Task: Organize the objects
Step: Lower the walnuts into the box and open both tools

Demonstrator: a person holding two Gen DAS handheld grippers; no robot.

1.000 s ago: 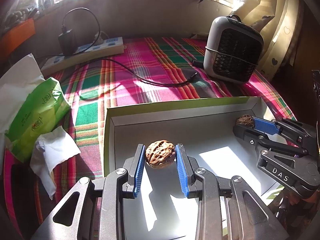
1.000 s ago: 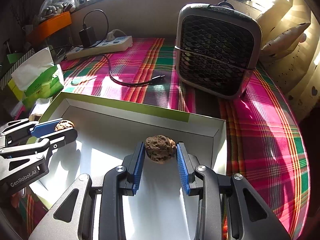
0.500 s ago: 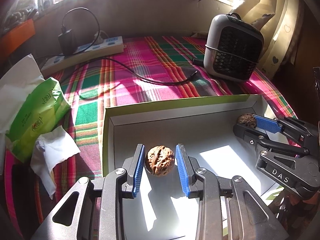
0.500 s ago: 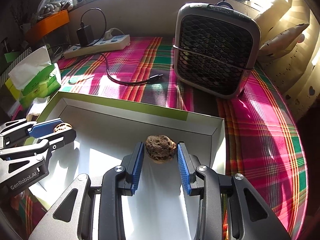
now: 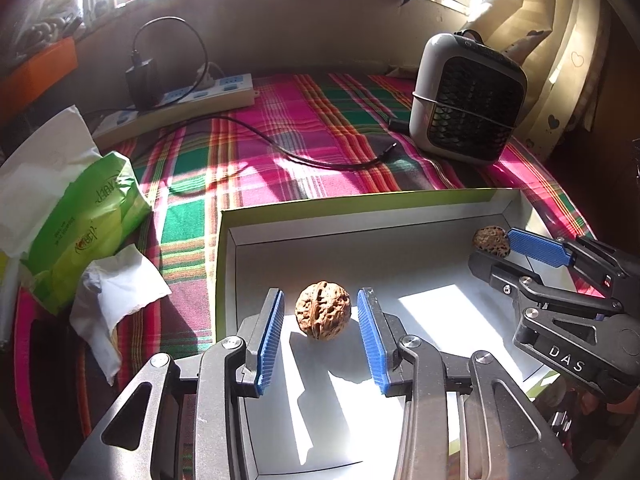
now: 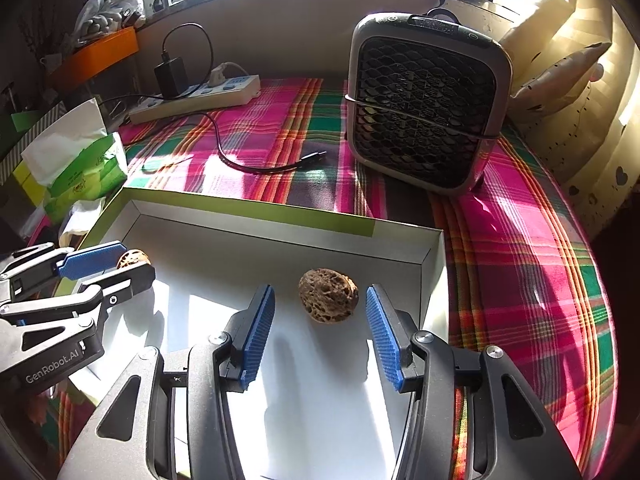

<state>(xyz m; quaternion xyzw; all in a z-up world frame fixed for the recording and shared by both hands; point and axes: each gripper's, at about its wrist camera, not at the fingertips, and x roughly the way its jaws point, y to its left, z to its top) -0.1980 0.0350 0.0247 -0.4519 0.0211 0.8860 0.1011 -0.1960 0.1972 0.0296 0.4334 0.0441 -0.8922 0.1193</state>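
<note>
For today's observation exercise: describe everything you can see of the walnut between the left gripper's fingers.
The walnut is round, light brown, with a wrinkled, pitted shell and a seam running down its face. It looks whole and rests on the white floor of the shallow box, casting a shadow. It sits between the left gripper pads, whose jaws are opening; neither pad touches it.

Left tool (image 5: pixel 320 316) and right tool (image 6: pixel 320 312) angled downward, jaws opening, pads clear.

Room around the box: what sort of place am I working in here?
Most likely a home, at a table by a sunny window. A plaid cloth covers the table, with a small fan, a power strip and curtains beside it.
</note>
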